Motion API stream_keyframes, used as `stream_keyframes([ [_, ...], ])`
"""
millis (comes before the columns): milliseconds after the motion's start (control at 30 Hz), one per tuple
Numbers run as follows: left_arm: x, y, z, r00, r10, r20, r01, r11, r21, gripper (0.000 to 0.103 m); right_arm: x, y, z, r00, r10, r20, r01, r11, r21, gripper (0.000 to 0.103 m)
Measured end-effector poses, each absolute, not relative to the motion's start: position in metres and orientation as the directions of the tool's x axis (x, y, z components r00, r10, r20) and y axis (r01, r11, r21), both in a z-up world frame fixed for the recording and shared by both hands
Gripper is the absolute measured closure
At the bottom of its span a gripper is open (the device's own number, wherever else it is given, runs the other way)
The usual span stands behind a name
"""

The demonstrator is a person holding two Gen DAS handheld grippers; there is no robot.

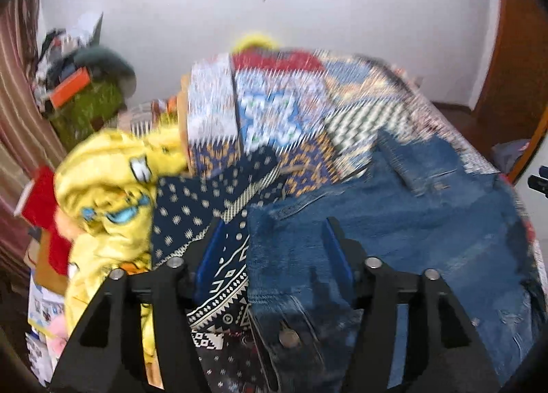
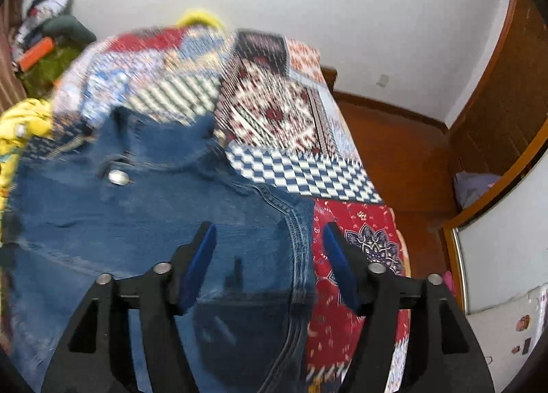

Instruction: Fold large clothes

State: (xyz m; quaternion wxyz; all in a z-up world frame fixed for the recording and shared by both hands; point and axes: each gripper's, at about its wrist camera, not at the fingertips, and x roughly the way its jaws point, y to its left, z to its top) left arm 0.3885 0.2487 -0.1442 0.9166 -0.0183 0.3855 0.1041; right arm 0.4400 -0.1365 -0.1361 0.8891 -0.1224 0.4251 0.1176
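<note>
A blue denim jacket (image 1: pixel 411 222) lies spread on the patchwork bedspread (image 1: pixel 308 112). It also shows in the right wrist view (image 2: pixel 137 208), with a metal button (image 2: pixel 116 176). My left gripper (image 1: pixel 272 225) is open above the jacket's left edge, where it meets a dark patterned cloth (image 1: pixel 205 201). My right gripper (image 2: pixel 267 232) is open above the jacket's right edge, over the bedspread's red patch (image 2: pixel 359 256). Neither holds anything. Both views are motion-blurred.
A yellow cartoon-print garment (image 1: pixel 113 187) is heaped at the bed's left side. Cluttered boxes and a green pile (image 1: pixel 85 98) stand by the striped curtain at left. Wooden floor (image 2: pixel 404 153) and a wardrobe lie to the right of the bed.
</note>
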Motion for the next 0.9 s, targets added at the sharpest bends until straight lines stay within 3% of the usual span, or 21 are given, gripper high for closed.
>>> stream_keyframes([
  [100,0.362,0.234,-0.116,0.715,0.151,-0.683,-0.169,0.985,0.041,0.03,0.409,-0.139,-0.106,0.655,0.144,-0.742,-0.331,0.937,-0.111,0.026],
  [200,0.33,0.218,-0.095,0.742,0.118,-0.66,-0.134,0.991,0.027,0.03,0.378,-0.144,-0.08,0.694,0.18,-0.697,-0.354,0.928,-0.112,0.017],
  [267,0.311,0.209,-0.088,0.75,0.098,-0.654,-0.111,0.994,0.021,0.026,0.358,-0.146,-0.07,0.709,0.204,-0.675,-0.368,0.924,-0.107,0.016],
  [300,0.301,0.206,-0.086,0.753,0.089,-0.652,-0.103,0.995,0.017,0.018,0.343,-0.149,-0.063,0.713,0.228,-0.663,-0.382,0.919,-0.095,0.014],
  [433,0.262,0.199,-0.087,0.765,0.068,-0.641,-0.087,0.996,0.003,0.016,0.306,-0.159,-0.064,0.718,0.259,-0.647,-0.387,0.92,-0.062,0.01],
  [633,0.218,0.2,-0.123,0.702,0.051,-0.711,-0.088,0.996,-0.015,0.016,0.266,-0.181,-0.089,0.698,0.225,-0.68,-0.352,0.934,-0.052,0.01],
  [900,0.173,0.218,-0.201,0.552,-0.077,-0.83,-0.162,0.967,-0.198,0.016,0.228,-0.21,-0.139,0.623,0.118,-0.774,-0.289,0.953,-0.087,0.01],
])
